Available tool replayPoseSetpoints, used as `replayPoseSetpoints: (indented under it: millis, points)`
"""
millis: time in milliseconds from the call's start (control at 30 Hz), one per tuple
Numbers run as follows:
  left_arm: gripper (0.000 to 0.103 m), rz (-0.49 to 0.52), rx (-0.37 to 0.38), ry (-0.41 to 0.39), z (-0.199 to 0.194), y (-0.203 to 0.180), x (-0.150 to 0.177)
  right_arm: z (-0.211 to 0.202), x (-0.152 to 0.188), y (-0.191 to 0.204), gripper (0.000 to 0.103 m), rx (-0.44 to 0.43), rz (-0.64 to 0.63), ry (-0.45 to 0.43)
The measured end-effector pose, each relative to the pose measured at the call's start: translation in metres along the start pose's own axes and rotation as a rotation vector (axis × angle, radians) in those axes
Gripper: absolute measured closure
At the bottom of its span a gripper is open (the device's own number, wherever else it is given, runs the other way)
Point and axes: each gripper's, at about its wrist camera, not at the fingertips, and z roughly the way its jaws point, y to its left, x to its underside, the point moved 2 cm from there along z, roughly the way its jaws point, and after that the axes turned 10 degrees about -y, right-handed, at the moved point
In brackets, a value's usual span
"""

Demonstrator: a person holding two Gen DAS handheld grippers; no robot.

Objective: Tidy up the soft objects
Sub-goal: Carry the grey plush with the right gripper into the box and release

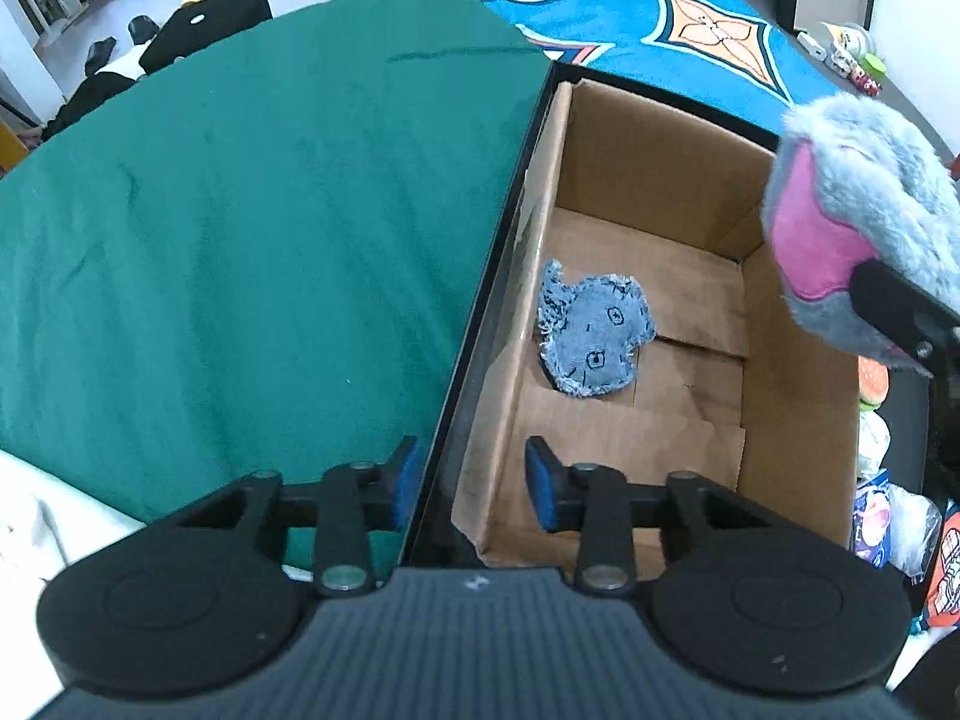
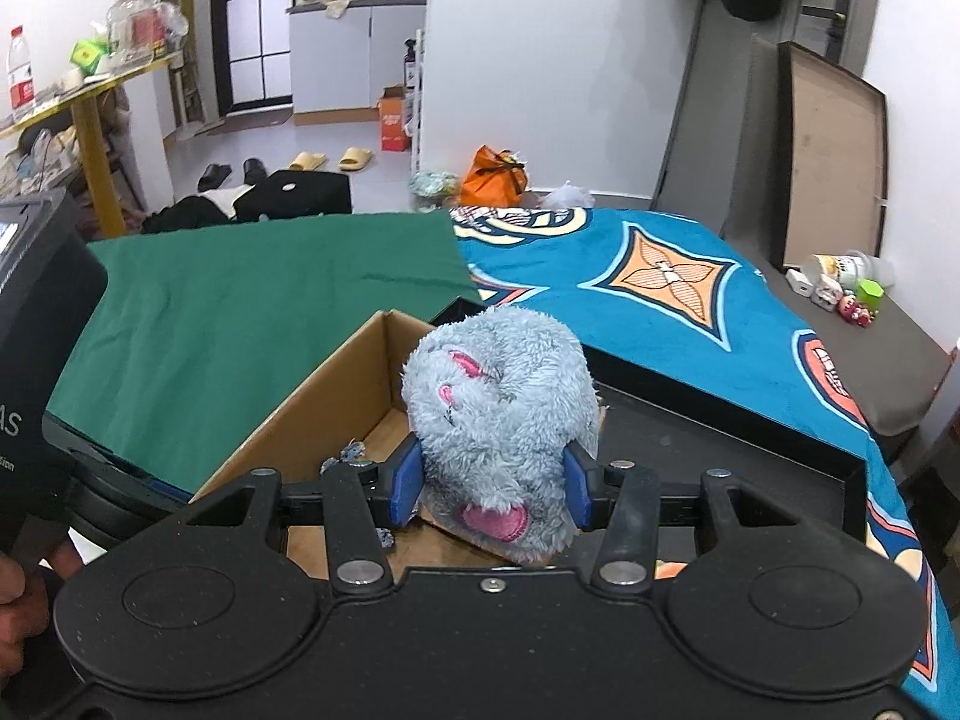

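Note:
An open cardboard box [image 1: 792, 324] stands beside a green cloth. On its floor lies a frayed blue denim soft piece [image 1: 591, 336]. My left gripper [image 1: 474, 480] hangs over the box's near left wall, open, with nothing held; one pad is over the cloth, the other over the box. My right gripper [image 2: 489, 486] is shut on a fluffy grey plush toy [image 2: 492, 414] with pink patches, held above the box [image 2: 336, 396] at its right side. The left wrist view shows the plush [image 1: 858, 198] over the box's right wall, with one black finger [image 1: 900, 306] on it.
A green cloth [image 1: 240, 240] covers the surface left of the box, and a blue patterned blanket [image 2: 690, 312] lies behind. A black tray rim [image 1: 480, 324] runs along the box. More soft toys [image 1: 873, 384] are piled to the right. A hand [image 2: 12, 600] shows at lower left.

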Motion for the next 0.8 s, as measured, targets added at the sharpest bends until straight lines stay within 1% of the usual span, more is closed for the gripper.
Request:
replayPoseSetpoints:
  millis: [67,133,167,233,300,333,433,533,600,633,800]
  points:
    - [0.086,0.000,0.007,0.007,0.002,0.000,0.000,0.004,0.001,0.002,0.056,-0.006,-0.005,0.008]
    - [0.091,-0.008,0.014,0.012,0.003,0.001,0.001,0.007,0.002,0.002,0.056,-0.005,-0.007,0.014]
    - [0.091,-0.011,0.019,0.011,0.004,0.002,0.001,0.008,0.002,0.002,0.055,-0.008,-0.008,0.016]
    - [0.091,-0.017,0.017,-0.002,0.004,0.002,0.001,0.010,0.004,0.003,0.048,-0.020,-0.011,0.016]
    - [0.091,-0.019,0.018,-0.018,0.003,0.002,0.001,0.012,0.006,0.001,0.042,-0.004,-0.022,0.014]
    - [0.091,-0.018,0.018,-0.024,0.002,0.002,0.001,0.011,0.007,0.000,0.041,0.003,-0.022,0.011]
    - [0.091,-0.012,0.014,-0.028,0.002,0.001,0.002,0.007,0.010,-0.004,0.034,0.016,0.001,0.007]
    - [0.091,-0.012,0.013,-0.027,0.002,0.002,0.001,0.000,0.016,-0.008,0.031,0.026,0.015,0.012]
    - [0.091,-0.004,0.007,-0.020,0.001,0.000,0.002,-0.004,0.020,-0.011,0.031,0.028,0.025,0.018]
    - [0.089,0.001,0.001,-0.017,0.001,0.000,0.001,-0.007,0.023,-0.013,0.030,0.029,0.033,0.021]
    - [0.087,0.018,-0.010,-0.023,-0.003,-0.004,0.001,-0.016,0.033,-0.022,0.030,0.043,0.056,0.033]
